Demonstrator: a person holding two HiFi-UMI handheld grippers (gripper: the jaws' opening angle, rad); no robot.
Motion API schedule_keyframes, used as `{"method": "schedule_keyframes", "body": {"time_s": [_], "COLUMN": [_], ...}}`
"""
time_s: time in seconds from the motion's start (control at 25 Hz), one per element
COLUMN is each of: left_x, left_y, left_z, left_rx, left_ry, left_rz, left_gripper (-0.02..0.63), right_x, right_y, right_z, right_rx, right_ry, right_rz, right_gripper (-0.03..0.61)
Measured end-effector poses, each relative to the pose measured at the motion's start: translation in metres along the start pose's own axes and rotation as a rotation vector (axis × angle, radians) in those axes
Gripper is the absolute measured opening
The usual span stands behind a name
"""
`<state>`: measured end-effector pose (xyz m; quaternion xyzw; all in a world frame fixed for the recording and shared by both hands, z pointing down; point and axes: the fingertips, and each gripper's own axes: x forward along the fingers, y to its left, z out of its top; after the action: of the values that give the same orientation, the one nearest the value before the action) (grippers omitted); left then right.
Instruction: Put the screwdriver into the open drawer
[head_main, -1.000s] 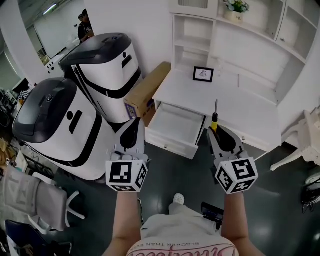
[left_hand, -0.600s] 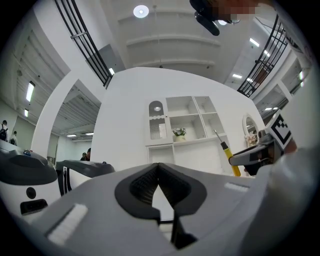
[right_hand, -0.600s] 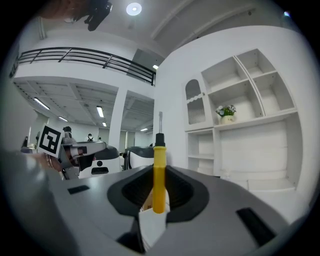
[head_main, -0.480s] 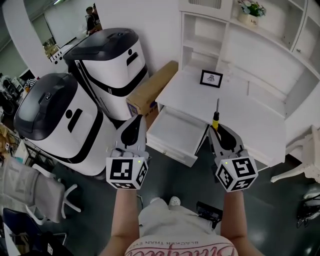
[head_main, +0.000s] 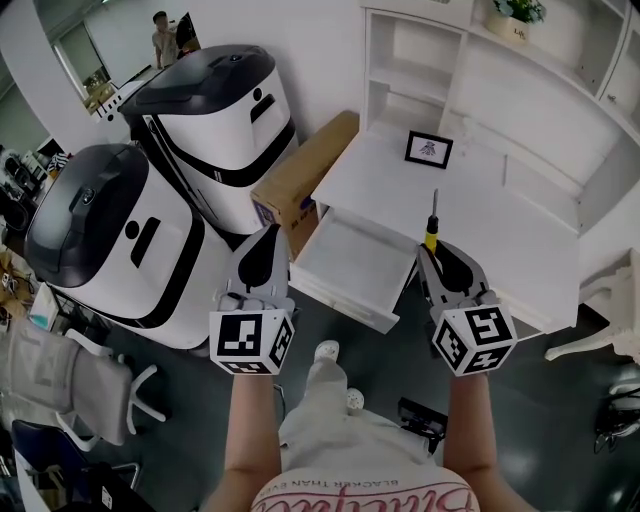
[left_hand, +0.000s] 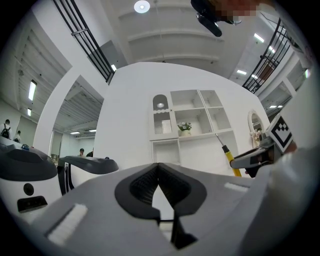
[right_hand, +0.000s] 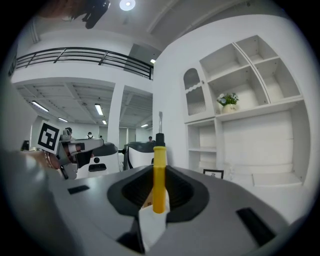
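The screwdriver (head_main: 431, 232), with a yellow handle and a thin dark shaft, stands upright in my right gripper (head_main: 433, 256), which is shut on the handle. In the right gripper view the screwdriver (right_hand: 159, 152) rises between the dark pads. It hangs over the floor just in front of the white desk (head_main: 480, 215), right of the open drawer (head_main: 352, 256), which looks empty. My left gripper (head_main: 263, 262) is shut with nothing in it, level with the drawer's left front corner. Its pads meet at the tips in the left gripper view (left_hand: 159, 169), where the screwdriver (left_hand: 229, 157) shows at right.
Two large white and black machines (head_main: 150, 215) stand to the left, with a cardboard box (head_main: 303, 172) against the desk's side. A small framed picture (head_main: 429, 149) sits on the desk under white shelves (head_main: 420, 55). A grey chair (head_main: 60, 395) is at lower left, a white chair (head_main: 612, 300) at right.
Both grippers have come forward toward the desk and drawer as the person steps ahead. The screwdriver stays gripped upright. The left jaws stay shut.
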<state>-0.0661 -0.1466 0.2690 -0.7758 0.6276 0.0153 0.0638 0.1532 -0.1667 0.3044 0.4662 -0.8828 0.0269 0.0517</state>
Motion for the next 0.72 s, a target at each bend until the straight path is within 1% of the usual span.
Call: {"method": "schedule_keyframes", "body": {"time_s": [0.28, 0.4, 0.52, 0.72], "left_x": [0.029, 0.042, 0.057, 0.079], "left_y": [0.020, 0.028, 0.035, 0.048], "left_z": [-0.016, -0.026, -0.036, -0.056], "left_rx": [-0.022, -0.011, -0.001, -0.016], "left_ry": [0.016, 0.034, 0.052, 0.084], "left_rz": [0.003, 0.001, -0.010, -0.021], "left_gripper": [0.009, 0.009, 0.009, 0.009], "right_x": [0.037, 0.056, 0.076, 0.103], "right_y": [-0.003, -0.002, 0.001, 0.006], "right_z": [-0.016, -0.028, -0.046, -0.083], "right_rx": [0.009, 0.013, 0.009, 0.023], "right_ry": [0.055, 0.096, 0.146, 0.242], "right_rz": [0.010, 0.017, 0.027, 0.050], "right_gripper": [0.080, 0.080, 0.080, 0.080]}}
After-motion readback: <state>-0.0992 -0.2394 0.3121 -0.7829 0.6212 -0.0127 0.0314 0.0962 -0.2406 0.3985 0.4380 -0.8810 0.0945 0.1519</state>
